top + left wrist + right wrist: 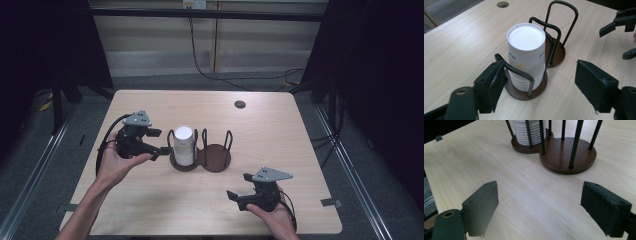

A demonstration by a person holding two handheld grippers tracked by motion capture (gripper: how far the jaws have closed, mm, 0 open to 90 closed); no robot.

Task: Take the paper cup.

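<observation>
White paper cup stack upside down in left bay of dark wooden two-ring wire holder. Left gripper just beside it, jaws apart, empty; right gripper wide, empty, nearer the person. Best to close squarely on the top cup, lift straight, clear the wires.

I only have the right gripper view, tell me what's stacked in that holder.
Observer: Upside-down white paper cups, a tall stack, in the holder's left ring.
Operator: Where's the other gripper?
Observer: The left gripper is held just left of the stack, jaws apart, nothing between them.
Operator: Is the second ring taken?
Observer: No, the high view shows its wooden base bare.
</observation>
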